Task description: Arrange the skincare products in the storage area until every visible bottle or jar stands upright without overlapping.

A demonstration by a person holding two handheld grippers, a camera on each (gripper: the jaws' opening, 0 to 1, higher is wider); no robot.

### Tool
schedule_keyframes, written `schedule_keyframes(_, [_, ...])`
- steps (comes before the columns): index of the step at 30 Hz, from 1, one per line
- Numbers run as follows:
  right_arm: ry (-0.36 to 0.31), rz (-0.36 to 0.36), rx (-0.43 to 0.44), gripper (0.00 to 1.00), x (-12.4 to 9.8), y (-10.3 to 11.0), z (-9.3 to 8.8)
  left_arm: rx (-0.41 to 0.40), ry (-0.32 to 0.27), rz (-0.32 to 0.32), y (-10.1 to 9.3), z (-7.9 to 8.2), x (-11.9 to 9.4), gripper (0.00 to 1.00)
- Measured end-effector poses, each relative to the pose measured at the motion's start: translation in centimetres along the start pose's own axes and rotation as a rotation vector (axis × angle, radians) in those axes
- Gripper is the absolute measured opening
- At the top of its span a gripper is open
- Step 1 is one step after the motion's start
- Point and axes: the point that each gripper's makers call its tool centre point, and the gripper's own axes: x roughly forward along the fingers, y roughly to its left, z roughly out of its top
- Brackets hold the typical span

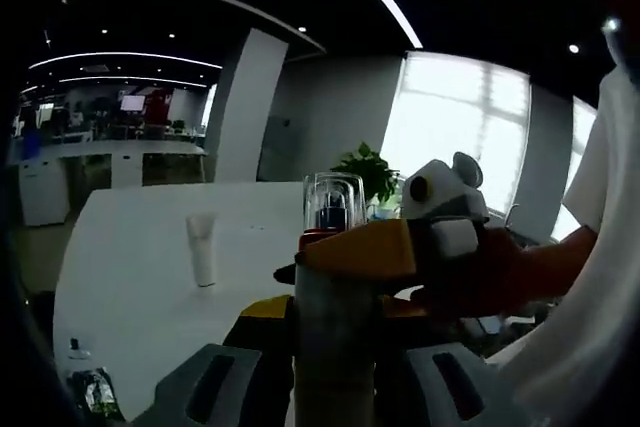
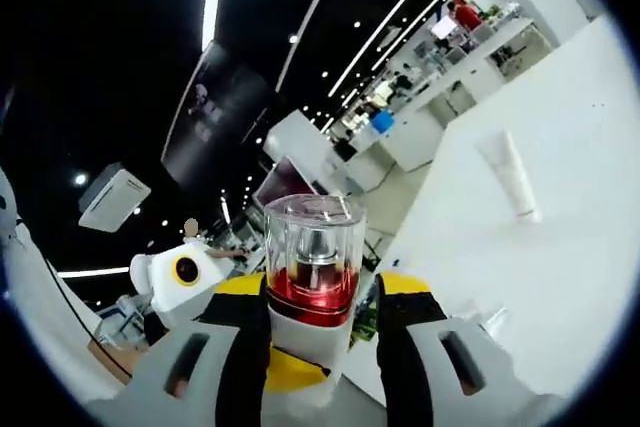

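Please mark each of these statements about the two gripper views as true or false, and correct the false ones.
1. The right gripper is closed on a bottle with red liquid and a clear cap. True.
2. The white tube lies flat on the table. False: in the left gripper view it stands upright.
3. The left gripper has empty jaws. False: a grey cylindrical object sits between them; I cannot tell what it is.
4. A green plant stands before the window. True.
5. The table is black. False: it is white.
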Motion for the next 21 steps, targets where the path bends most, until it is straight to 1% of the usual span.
schedule_keyframes(2, [0.01,0.001,-0.001,0.34,0.4,0.4,-0.1,0.054,0.03,0.007,-0.4,-0.5,0.1,0.28])
schedule_keyframes(4, [0.006,-0.002,0.003,0.34,0.5,0.4,0.1,0.058,0.034,0.011,-0.7,-0.7,0.3,0.28])
schedule_keyframes(6, [0.012,-0.025,-0.01,0.34,0.5,0.2,0.0,0.055,0.031,0.018,-0.6,-0.7,0.4,0.28])
schedule_keyframes(8, [0.011,-0.029,0.013,0.34,0.4,-0.1,-0.1,0.071,0.041,0.031,-0.5,-1.0,0.5,0.28])
schedule_keyframes(10, [0.012,-0.031,0.008,0.33,0.2,-0.1,-0.3,0.085,0.049,0.038,-0.6,-1.2,0.6,0.29])
schedule_keyframes(11, [0.014,-0.027,-0.006,0.33,0.0,0.0,-0.3,0.089,0.051,0.037,-0.7,-1.3,0.7,0.29])
schedule_keyframes(13, [0.01,-0.018,-0.079,0.32,-0.2,0.2,-0.2,0.117,0.05,0.041,-0.9,-1.3,0.9,0.29])
schedule_keyframes(15, [0.024,-0.027,-0.124,0.32,-0.4,0.1,-0.3,0.139,0.06,0.037,-1.0,-1.5,1.3,0.3])
schedule_keyframes(16, [0.03,-0.032,-0.128,0.32,-0.5,0.1,-0.3,0.13,0.062,0.035,-1.0,-1.5,1.4,0.3])
schedule_keyframes(18, [0.017,-0.019,-0.143,0.31,-0.8,0.3,0.1,0.136,0.044,0.023,-1.2,-1.2,1.5,0.3])
schedule_keyframes(21, [0.026,-0.007,-0.159,0.31,-0.9,0.3,0.5,0.139,0.028,0.004,-1.4,-0.8,1.6,0.31])
